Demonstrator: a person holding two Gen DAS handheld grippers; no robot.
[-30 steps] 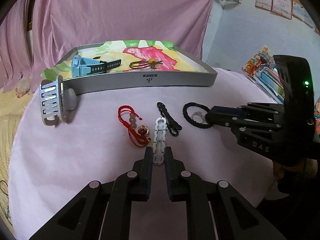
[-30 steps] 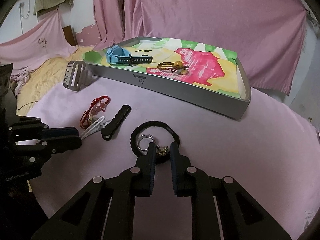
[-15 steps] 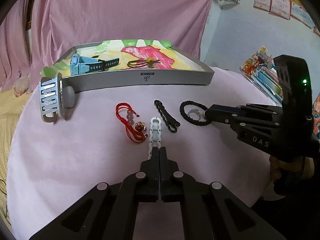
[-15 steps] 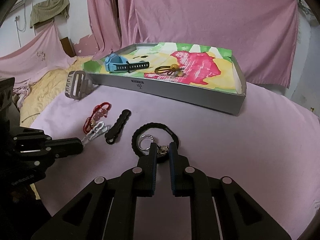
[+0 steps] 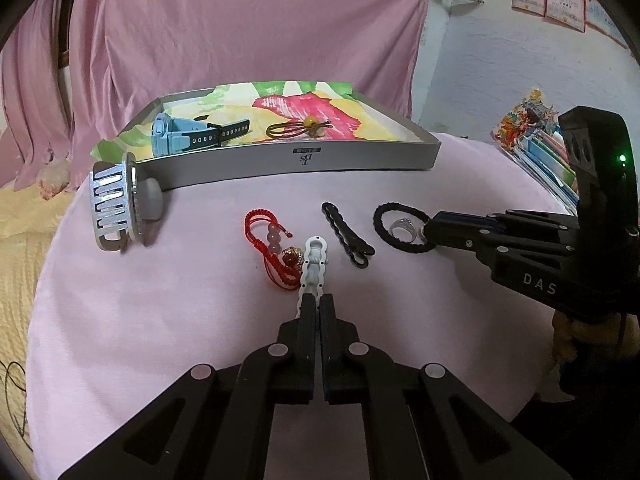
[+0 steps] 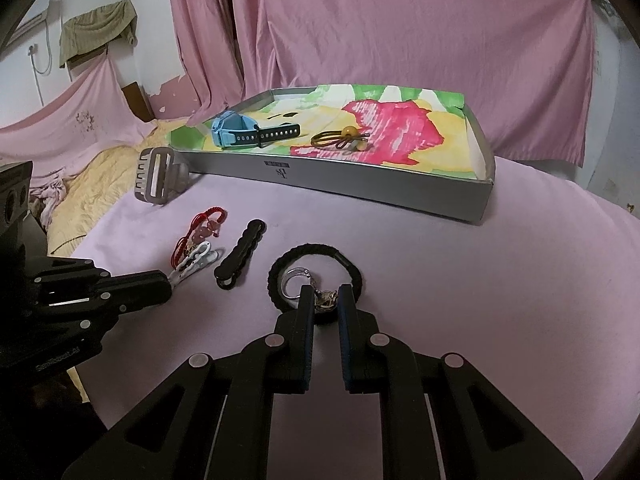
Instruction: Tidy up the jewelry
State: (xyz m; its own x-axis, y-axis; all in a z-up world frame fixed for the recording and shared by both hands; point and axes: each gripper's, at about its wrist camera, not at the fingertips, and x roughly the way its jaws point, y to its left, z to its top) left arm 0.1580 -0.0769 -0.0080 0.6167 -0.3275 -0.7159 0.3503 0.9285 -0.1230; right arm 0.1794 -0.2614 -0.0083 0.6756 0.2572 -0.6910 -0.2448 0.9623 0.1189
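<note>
— Two grippers, both on something? Which step is this?

— Pick-up, I'd say. Left gripper (image 5: 317,303) is pinched shut on the near end of the white clip (image 5: 313,262); right gripper (image 6: 324,300) sits narrowly open astride the ring (image 6: 294,280) in the black bracelet (image 6: 316,258).

— How's the clip lying?

— On the pink cloth, lengthwise away from the jaws, toward the tray (image 5: 360,158). Next: lift and carry it there
</note>
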